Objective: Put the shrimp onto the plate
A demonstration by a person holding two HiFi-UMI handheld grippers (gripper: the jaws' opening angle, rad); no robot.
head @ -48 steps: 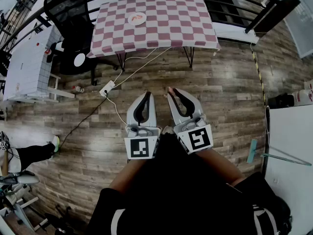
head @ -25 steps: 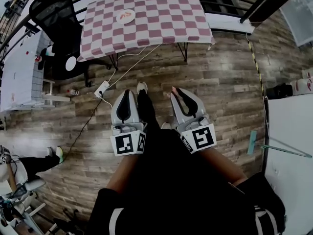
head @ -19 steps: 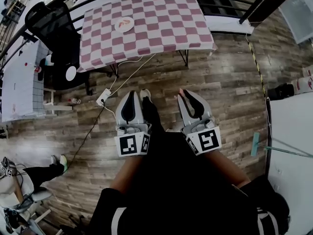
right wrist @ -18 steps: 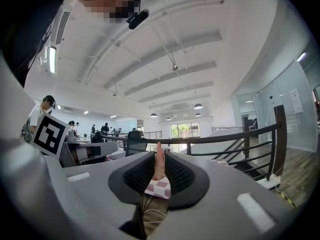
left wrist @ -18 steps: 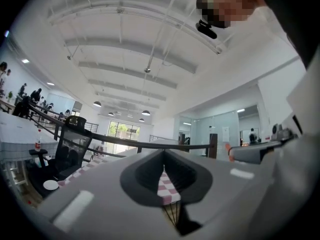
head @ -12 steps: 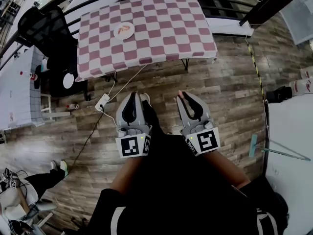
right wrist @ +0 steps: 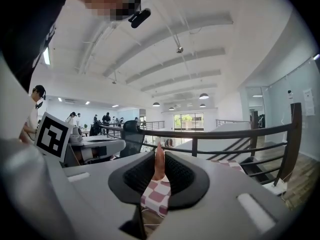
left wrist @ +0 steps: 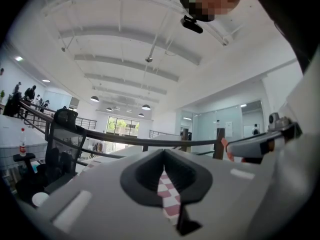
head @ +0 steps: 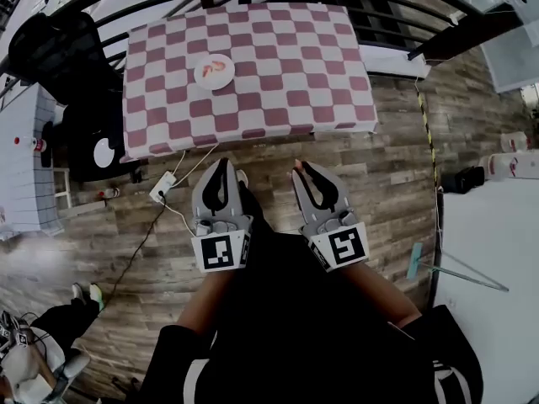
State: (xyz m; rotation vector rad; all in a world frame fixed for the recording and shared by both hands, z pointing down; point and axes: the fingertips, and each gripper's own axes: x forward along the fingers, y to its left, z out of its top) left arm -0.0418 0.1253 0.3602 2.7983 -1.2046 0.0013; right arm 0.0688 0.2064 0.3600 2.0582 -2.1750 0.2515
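Closest to the head camera, a person in black clothing (head: 278, 326) is holding both tools out low over the floor, side by side and a little apart. The grey two-jaw left gripper (head: 222, 162), with a black-and-white marker cube at its rear, is showing its jaws pressed together with nothing between them. Only checked cloth is showing through the opening behind its tips. The matching grey right gripper (head: 297, 168) is clamping a small pinkish-orange shrimp (right wrist: 159, 160) upright between its jaw tips. The shrimp is therefore hanging over the floor, short of the table and well apart from the plate.

Beneath the grippers, brown wood-plank flooring (head: 379, 150) is stretching away. A white power strip (head: 162, 188) is lying on it to the left, near the table's edge. A long-handled tool with a teal head (head: 415, 261) is lying at the right, beside a white surface (head: 493, 293).

Further off, a rectangular table under a pink-and-white checked cloth (head: 278, 66) is standing square to the person. A small round white plate (head: 214, 71) is sitting on its left part, carrying some orange-pink food. A black office chair (head: 59, 49) is standing just left of the table, and a black metal railing (right wrist: 225, 132) is running behind it. Beyond that, a white beamed ceiling (right wrist: 200, 49) with round lamps is arching over an open hall.
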